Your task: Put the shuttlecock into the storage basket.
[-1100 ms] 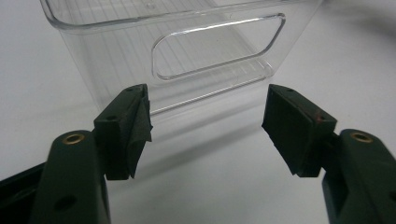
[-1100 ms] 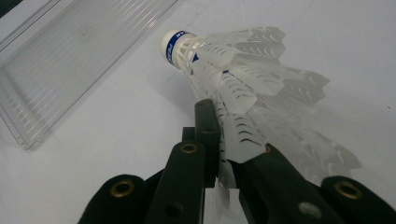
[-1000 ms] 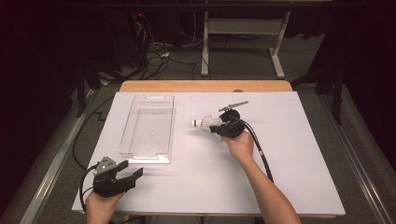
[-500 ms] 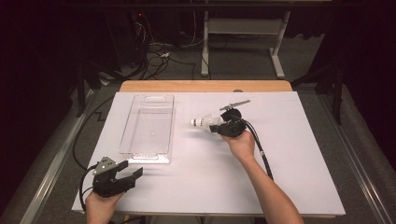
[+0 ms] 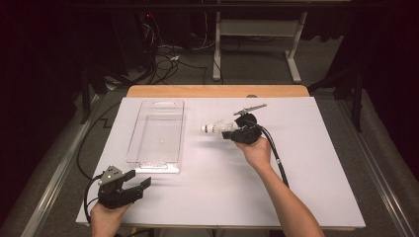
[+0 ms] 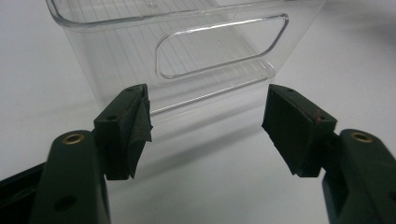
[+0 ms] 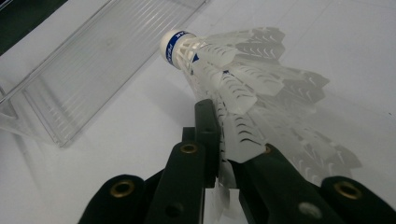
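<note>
A white shuttlecock (image 5: 213,129) with a blue band round its cork hangs above the table's middle, cork pointing left. My right gripper (image 5: 231,133) is shut on its feathered skirt (image 7: 243,112). To its left lies a clear plastic bin (image 5: 157,136), long and empty, on the white table (image 5: 316,163). My left gripper (image 5: 138,186) rests near the front left corner, open with nothing between its pads, a short way in front of the bin's near end wall (image 6: 187,56) with its handle cut-out.
A thin grey rod-like tool (image 5: 250,108) lies just behind the right hand. The right gripper's cable (image 5: 276,158) trails toward the front edge. Table legs and loose cables sit on the floor beyond the wooden back edge (image 5: 217,91).
The right gripper has carried the shuttlecock slightly leftward, toward the bin. The left gripper has stayed where it was.
</note>
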`<state>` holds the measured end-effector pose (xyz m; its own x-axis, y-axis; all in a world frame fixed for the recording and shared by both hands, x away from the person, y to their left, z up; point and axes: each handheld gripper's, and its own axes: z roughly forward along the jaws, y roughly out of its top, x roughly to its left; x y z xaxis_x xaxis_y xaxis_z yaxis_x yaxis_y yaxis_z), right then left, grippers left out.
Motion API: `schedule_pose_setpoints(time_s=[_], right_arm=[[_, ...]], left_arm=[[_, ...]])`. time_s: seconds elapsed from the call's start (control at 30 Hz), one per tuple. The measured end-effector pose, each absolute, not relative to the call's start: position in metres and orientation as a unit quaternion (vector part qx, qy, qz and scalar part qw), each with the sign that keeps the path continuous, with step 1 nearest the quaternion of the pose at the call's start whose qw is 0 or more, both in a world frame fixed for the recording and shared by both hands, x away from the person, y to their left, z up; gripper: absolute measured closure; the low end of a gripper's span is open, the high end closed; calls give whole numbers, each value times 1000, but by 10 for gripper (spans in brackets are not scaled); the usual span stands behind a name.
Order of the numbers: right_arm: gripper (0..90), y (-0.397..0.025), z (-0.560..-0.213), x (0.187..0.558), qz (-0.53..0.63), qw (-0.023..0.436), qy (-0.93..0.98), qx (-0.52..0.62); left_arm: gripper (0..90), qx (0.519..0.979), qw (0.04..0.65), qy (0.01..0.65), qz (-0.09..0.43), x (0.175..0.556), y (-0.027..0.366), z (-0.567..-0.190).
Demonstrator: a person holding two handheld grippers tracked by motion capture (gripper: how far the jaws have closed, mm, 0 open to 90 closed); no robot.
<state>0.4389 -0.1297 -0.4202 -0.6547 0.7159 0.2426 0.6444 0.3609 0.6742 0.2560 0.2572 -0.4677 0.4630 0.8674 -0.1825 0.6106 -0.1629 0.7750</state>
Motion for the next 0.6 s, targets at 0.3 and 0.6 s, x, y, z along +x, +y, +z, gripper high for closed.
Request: schedule_pose_setpoints(time_s=[0.3, 0.6], right_arm=[[894, -123, -412, 438, 390, 45, 827, 402], [894, -121, -408, 437, 394, 44, 828, 397]], left_arm=[[331, 747, 417, 494, 155, 256, 257, -468], [332, 747, 416, 494, 154, 256, 257, -468]])
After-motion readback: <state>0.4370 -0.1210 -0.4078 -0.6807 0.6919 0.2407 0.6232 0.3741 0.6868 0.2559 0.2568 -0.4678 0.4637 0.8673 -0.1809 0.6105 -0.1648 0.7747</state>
